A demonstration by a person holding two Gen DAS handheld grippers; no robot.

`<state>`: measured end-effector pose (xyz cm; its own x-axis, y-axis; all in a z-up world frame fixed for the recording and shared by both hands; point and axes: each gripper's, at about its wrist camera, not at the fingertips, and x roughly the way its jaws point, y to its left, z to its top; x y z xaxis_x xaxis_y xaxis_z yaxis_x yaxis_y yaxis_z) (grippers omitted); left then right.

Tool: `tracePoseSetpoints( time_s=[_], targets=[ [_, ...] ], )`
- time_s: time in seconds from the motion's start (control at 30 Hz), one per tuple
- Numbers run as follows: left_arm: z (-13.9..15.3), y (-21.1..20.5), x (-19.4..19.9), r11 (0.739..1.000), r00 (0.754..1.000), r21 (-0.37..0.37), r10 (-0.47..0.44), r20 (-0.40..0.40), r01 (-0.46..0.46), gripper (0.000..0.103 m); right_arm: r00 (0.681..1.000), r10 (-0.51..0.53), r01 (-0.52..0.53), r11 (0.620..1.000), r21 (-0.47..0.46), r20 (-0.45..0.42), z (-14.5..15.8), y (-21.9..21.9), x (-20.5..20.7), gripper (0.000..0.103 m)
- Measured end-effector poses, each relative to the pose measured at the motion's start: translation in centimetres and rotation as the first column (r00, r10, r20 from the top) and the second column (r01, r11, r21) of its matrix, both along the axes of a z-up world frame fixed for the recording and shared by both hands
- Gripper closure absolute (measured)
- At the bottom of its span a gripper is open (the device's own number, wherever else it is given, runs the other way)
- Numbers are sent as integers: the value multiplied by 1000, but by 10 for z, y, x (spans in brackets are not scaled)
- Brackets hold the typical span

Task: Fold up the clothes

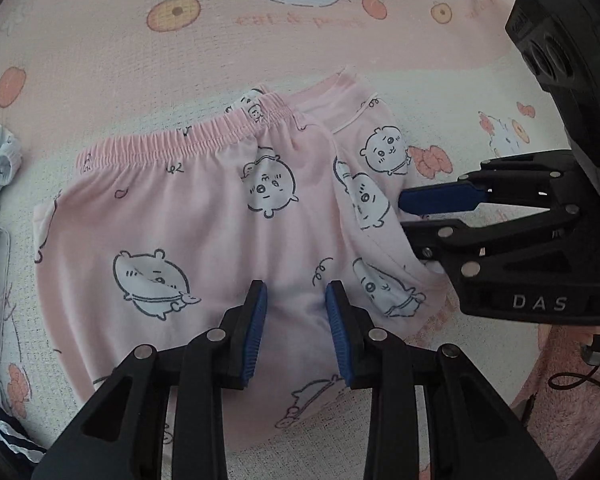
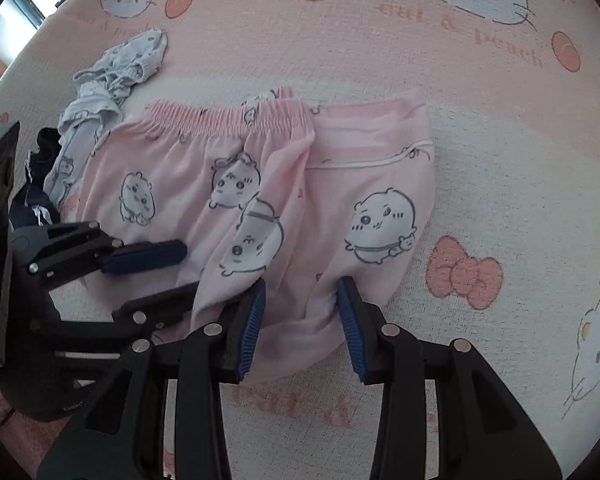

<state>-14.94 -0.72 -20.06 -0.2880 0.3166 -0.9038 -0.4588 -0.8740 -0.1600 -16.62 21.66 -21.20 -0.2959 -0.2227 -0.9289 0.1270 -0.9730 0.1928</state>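
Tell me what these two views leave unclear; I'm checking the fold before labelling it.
- Pink pants: near hem sits behind the left gripper in the left wrist view, behind the right gripper in the right.
- Pale blue garment: crumpled, type unreadable; cut by the left view's edge.
- Dark garment: mostly behind the left gripper, right view.

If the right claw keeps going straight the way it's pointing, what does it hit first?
Probably the pink pants. The right claw is open, its fingertips already over the near edge of the fabric, so going straight on it would meet that cloth first. Whether the fingers already touch it, I cannot tell.
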Motion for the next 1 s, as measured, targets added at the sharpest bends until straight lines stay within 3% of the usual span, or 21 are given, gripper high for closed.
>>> tracePoseSetpoints(
  time_s=[0.1,0.2,0.23,0.3,0.47,0.57,0.63,0.73,0.83,0.9,0.93,1.0],
  targets=[
    [-1,-4,-3,1000,1000,22,10,20,-10,70,991,125,-130,984,120,50,-10,-12,14,65],
    [-1,-7,-6,999,999,41,12,33,-13,70,979,171,-190,965,180,113,-9,-9,28,65],
    [0,-8,-7,999,999,48,14,36,-15,70,977,159,-181,971,159,140,-9,-1,30,65],
    [0,-11,-8,998,999,62,17,42,-20,70,972,154,-189,959,209,176,-9,11,37,64],
    [4,-18,-10,995,998,88,41,53,-45,70,989,32,-76,952,297,147,9,42,51,62],
    [29,-46,-7,968,987,190,158,40,-163,70,1000,-24,22,991,134,11,36,31,51,62],
    [47,-73,-1,934,962,233,268,47,-272,70,999,-47,43,990,136,20,26,21,52,61],
    [43,-119,9,886,900,162,422,107,-434,70,996,-80,75,987,139,34,9,5,53,61],
    [20,-165,29,821,816,-80,571,95,-565,70,992,-124,121,986,115,21,0,5,60,54],
    [15,-193,43,778,767,22,614,187,-628,70,987,-159,157,981,117,3,9,15,68,50],
    [13,-207,49,749,742,84,625,241,-658,70,982,-187,187,980,73,-8,13,21,72,50],
    [11,-218,59,698,733,240,593,334,-674,69,970,-243,243,970,-16,-26,21,34,79,46]
  ],
)
